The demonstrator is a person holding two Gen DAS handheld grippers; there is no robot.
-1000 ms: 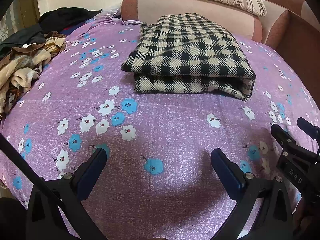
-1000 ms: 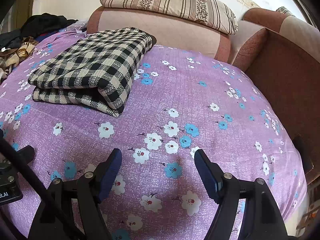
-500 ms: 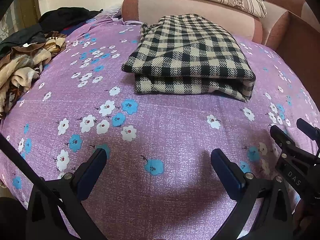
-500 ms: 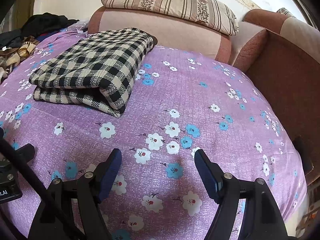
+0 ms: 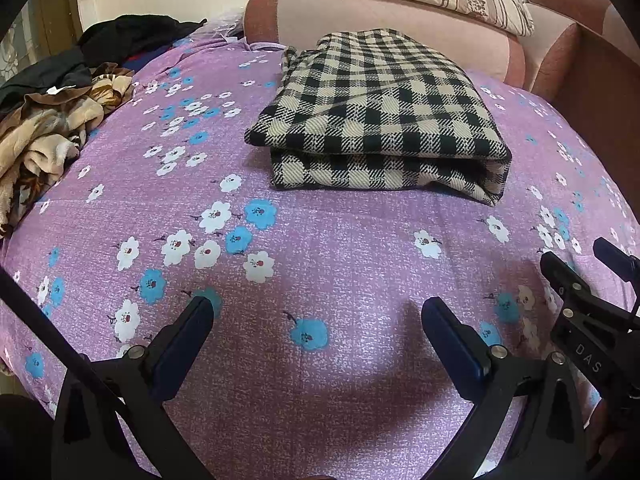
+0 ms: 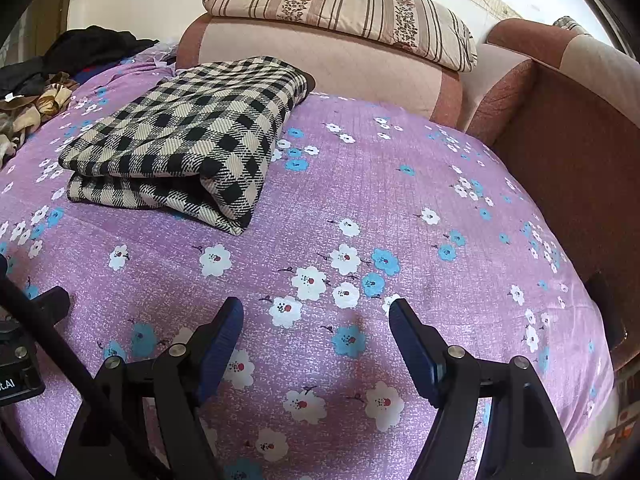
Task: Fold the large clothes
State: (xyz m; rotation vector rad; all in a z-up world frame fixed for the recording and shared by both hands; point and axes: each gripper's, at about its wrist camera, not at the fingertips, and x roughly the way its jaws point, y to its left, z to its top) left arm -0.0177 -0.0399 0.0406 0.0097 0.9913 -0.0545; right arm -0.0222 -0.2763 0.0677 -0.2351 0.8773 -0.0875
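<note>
A black-and-cream checked garment point(image 5: 380, 120) lies folded in a thick rectangle on the purple flowered sheet point(image 5: 320, 248), toward the back. It also shows in the right wrist view point(image 6: 192, 140), at the left. My left gripper point(image 5: 316, 312) is open and empty, hovering over the sheet well in front of the garment. My right gripper point(image 6: 316, 312) is open and empty too, over the sheet to the right of the garment. The right gripper's body shows at the right edge of the left wrist view point(image 5: 592, 320).
A heap of unfolded brown, tan and black clothes point(image 5: 52, 120) lies at the left edge of the bed. A pink padded headboard point(image 6: 320, 68) with a striped pillow point(image 6: 340, 4) on top stands behind. A brown padded side panel point(image 6: 580, 140) borders the right.
Both grippers have drifted very slightly toward the garment. Nothing was picked up or released, and the garment has not moved.
</note>
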